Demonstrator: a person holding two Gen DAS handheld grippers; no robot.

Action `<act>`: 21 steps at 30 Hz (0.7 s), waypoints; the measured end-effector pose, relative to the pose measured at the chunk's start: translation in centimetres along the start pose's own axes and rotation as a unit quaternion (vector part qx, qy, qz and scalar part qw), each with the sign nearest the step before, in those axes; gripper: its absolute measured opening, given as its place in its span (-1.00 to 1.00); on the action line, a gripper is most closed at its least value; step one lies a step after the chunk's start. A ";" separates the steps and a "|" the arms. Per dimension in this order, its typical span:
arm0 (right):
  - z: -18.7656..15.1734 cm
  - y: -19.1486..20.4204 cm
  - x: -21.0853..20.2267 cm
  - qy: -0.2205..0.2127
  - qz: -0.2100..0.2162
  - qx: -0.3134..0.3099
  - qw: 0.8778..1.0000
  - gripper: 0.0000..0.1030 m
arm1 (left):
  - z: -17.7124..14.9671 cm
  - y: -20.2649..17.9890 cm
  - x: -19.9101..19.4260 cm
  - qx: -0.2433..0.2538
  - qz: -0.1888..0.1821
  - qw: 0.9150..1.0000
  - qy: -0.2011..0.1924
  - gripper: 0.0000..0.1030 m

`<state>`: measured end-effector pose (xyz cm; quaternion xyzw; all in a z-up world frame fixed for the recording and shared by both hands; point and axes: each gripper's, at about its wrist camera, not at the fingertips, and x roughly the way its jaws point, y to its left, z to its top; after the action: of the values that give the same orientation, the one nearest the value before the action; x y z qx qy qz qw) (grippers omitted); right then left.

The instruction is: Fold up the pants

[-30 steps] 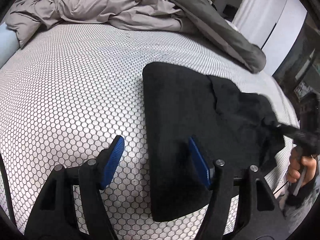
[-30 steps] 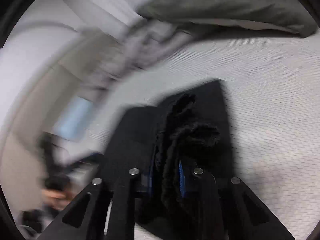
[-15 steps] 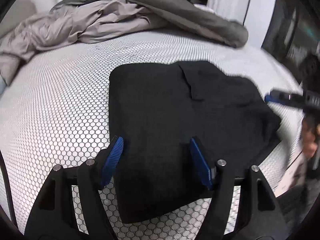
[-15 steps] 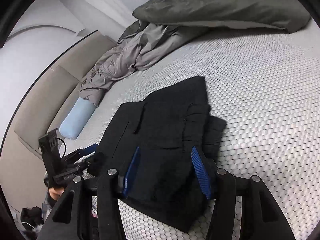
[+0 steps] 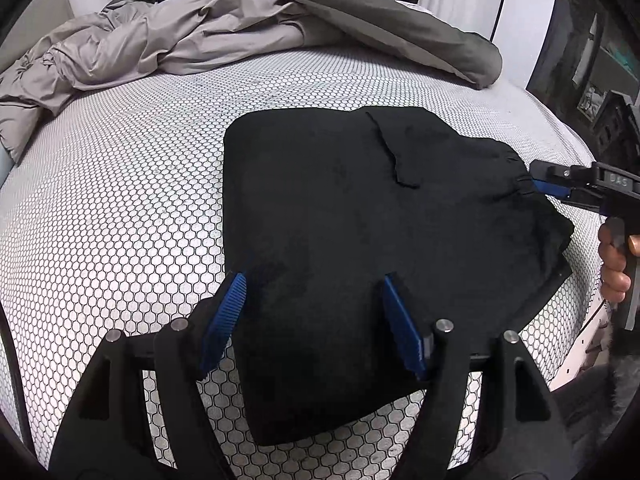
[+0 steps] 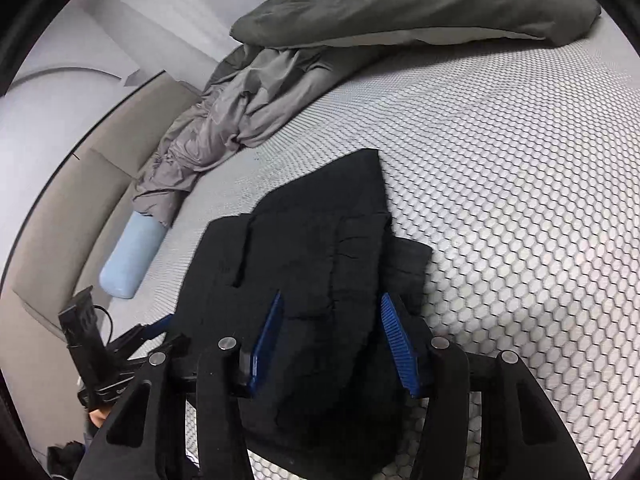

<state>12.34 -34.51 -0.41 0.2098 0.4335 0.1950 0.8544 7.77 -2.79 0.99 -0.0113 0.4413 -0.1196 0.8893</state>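
Observation:
The black pants [image 5: 340,208] lie folded into a flat stack on the honeycomb-patterned mattress [image 5: 120,220]. My left gripper [image 5: 314,312] hangs open over the near part of the stack, its blue pads wide apart and clear of the cloth. At the far right, my right gripper [image 5: 550,186] reaches the gathered waistband edge. In the right wrist view the pants [image 6: 312,248] spread below my right gripper [image 6: 332,338], which stands open with the cloth lying loose between its pads. The left gripper [image 6: 160,324] shows at the lower left.
A crumpled grey duvet [image 5: 180,40] and a darker cover [image 6: 400,8] lie along the far side of the bed. A light blue pillow [image 6: 132,256] rests by the beige headboard [image 6: 80,184]. A hand [image 5: 612,264] holds the right gripper's handle at the mattress edge.
The right gripper, shut on a bunch of the black cloth a second ago, has opened and the pants now lie flat. The left gripper has shifted sideways to above the stack.

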 end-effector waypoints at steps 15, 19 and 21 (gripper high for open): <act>1.2 1.0 2.6 0.027 0.049 -0.005 0.998 -0.91 | -0.1 0.2 -0.1 -0.010 -0.007 1.000 0.003 0.29; 0.8 2.1 -0.5 0.010 0.034 -0.028 0.999 -0.90 | 0.0 0.9 -0.2 -0.028 -0.025 0.999 0.006 0.29; 0.1 1.0 0.6 0.031 -0.040 -0.031 0.998 -0.77 | -0.1 0.9 0.0 -0.026 -0.020 0.999 0.010 0.29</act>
<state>12.60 -33.38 -0.28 0.1595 0.4612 0.1806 0.8539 7.89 -1.88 0.81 -0.0418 0.4529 -0.1260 0.8816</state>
